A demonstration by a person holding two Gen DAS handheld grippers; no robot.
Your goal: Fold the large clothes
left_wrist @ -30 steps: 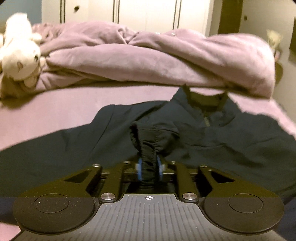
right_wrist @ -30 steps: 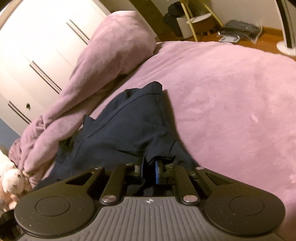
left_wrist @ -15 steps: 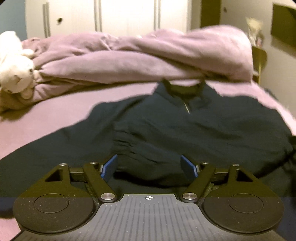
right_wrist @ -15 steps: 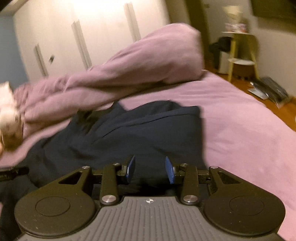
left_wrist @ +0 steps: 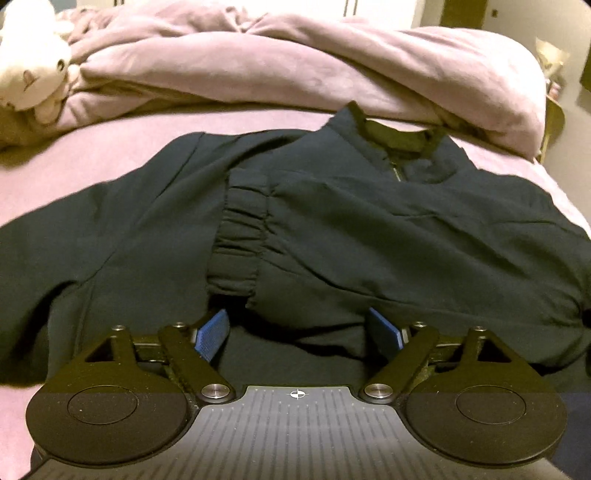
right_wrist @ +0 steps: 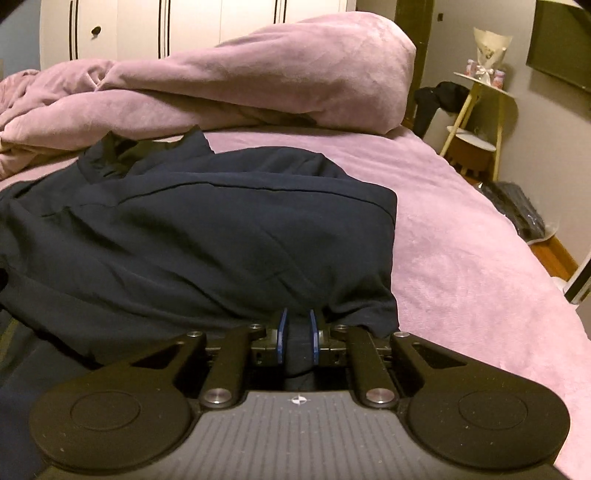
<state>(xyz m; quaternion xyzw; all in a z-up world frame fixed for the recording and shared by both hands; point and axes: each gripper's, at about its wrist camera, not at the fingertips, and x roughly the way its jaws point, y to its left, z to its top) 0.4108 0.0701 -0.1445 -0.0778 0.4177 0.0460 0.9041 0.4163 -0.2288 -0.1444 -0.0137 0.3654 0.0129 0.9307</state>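
**Left gripper lets go of cuff as right closes on jacket's edge**

Since a second ago, the left gripper (left_wrist: 299, 334) has released the gathered cuff (left_wrist: 240, 245) it was pinching and now stands with its blue pads (left_wrist: 211, 334) spread wide, hovering just short of the fabric. The right gripper (right_wrist: 297, 336), which half a second ago was parted, is now pressed together on a fold of cloth at the near edge of the dark navy jacket (left_wrist: 369, 229). The jacket lies flat on the pink-covered bed (right_wrist: 461, 258), one sleeve folded across the chest so that its elastic cuff rests near the middle, below the zipped collar (left_wrist: 397, 136). In the right wrist view the garment's folded side forms a straight edge against the bedspread. Beyond the collar, a rumpled pink duvet (left_wrist: 332, 66) is heaped along the far side of the bed, with a white plush toy (left_wrist: 31, 74) at its left end. White wardrobe doors (right_wrist: 184, 26) stand behind, and a small yellow-legged side table (right_wrist: 476, 110) sits by the wall to the right.
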